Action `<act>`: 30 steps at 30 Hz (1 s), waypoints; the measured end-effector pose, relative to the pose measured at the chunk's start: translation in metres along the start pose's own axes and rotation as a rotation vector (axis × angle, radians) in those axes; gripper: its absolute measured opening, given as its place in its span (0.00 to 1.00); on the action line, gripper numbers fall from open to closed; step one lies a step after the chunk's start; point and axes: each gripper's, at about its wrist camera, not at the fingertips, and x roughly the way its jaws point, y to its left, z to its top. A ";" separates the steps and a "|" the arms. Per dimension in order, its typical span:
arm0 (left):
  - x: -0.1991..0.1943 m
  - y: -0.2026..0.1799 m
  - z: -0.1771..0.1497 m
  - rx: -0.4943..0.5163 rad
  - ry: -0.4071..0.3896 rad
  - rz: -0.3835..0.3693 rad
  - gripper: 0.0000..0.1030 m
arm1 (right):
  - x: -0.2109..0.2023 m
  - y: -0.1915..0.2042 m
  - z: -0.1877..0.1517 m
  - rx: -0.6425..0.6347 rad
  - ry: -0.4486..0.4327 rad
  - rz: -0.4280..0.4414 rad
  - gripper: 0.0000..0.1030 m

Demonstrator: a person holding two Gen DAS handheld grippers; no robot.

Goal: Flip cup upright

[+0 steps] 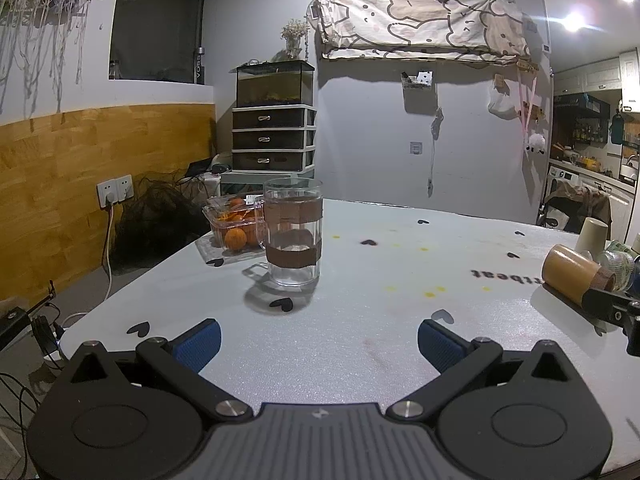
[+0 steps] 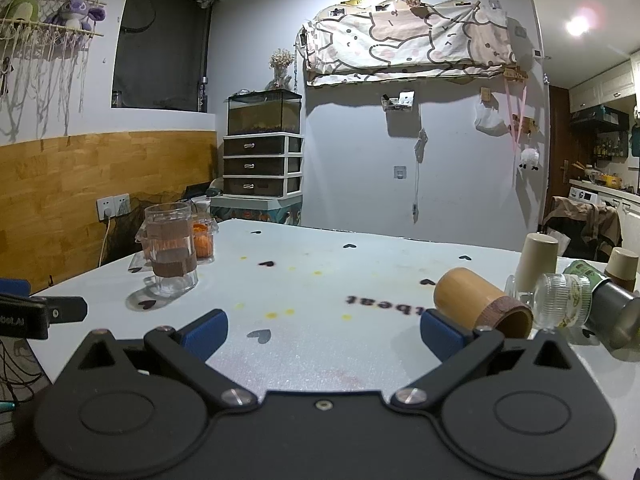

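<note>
A clear glass mug (image 1: 293,232) with brown tape bands stands upright on the white table (image 1: 380,320), a little ahead and left of my open, empty left gripper (image 1: 319,344). It also shows in the right wrist view (image 2: 171,249) at far left. A bamboo cup (image 2: 482,307) lies on its side, its mouth toward me, just beyond the right finger (image 2: 442,338) of my open, empty right gripper (image 2: 324,334). The bamboo cup also shows in the left wrist view (image 1: 576,274) at the right.
A clear box of oranges (image 1: 236,224) sits behind the mug. Right of the bamboo cup lie a clear ribbed jar (image 2: 564,306) and a grey tumbler (image 2: 614,314); paper cups (image 2: 536,264) stand behind. The table's near edge is under both grippers.
</note>
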 end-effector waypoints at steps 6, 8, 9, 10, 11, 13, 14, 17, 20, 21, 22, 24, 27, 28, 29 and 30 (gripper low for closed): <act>0.000 0.000 0.000 0.000 0.000 0.000 1.00 | 0.000 0.000 0.001 -0.001 0.000 0.000 1.00; 0.000 0.000 0.000 0.000 0.000 0.000 1.00 | 0.000 0.000 0.001 -0.001 0.000 0.001 1.00; 0.000 0.000 0.000 0.001 0.000 0.000 1.00 | 0.000 0.000 0.001 -0.001 0.000 0.001 1.00; 0.000 0.000 0.000 0.000 0.000 0.000 1.00 | 0.000 0.000 0.001 -0.001 0.001 0.000 1.00; 0.000 0.000 0.000 0.001 0.000 -0.001 1.00 | 0.000 0.000 0.001 -0.002 0.001 0.000 1.00; 0.000 -0.001 0.000 0.002 0.000 0.000 1.00 | 0.000 0.000 0.001 0.000 0.001 0.000 1.00; 0.000 0.000 0.000 0.003 -0.001 -0.002 1.00 | 0.000 0.000 0.001 0.000 0.000 0.000 1.00; 0.000 0.001 0.000 0.005 -0.001 -0.004 1.00 | 0.001 0.000 0.001 -0.002 0.000 0.002 1.00; 0.000 0.001 0.000 0.003 -0.002 -0.004 1.00 | 0.001 0.000 0.001 -0.001 0.000 0.001 1.00; 0.000 0.000 0.000 0.004 -0.001 -0.003 1.00 | 0.001 0.000 0.001 -0.001 0.000 0.001 1.00; 0.000 0.000 0.000 0.004 0.000 -0.002 1.00 | 0.001 0.000 0.001 -0.001 0.000 0.001 1.00; 0.000 0.000 0.000 0.005 0.001 -0.003 1.00 | 0.001 0.000 0.001 0.000 0.000 0.000 1.00; 0.000 0.000 0.000 0.004 0.000 -0.003 1.00 | 0.000 0.001 0.001 0.002 -0.001 -0.001 1.00; 0.000 0.000 0.000 0.004 0.000 -0.002 1.00 | 0.000 0.001 0.001 0.002 -0.001 -0.001 1.00; 0.000 -0.001 0.000 0.003 0.000 -0.001 1.00 | 0.000 0.002 0.001 0.002 0.000 0.000 1.00; 0.000 -0.001 0.000 0.003 -0.001 -0.001 1.00 | 0.000 0.001 0.001 0.000 0.000 0.001 1.00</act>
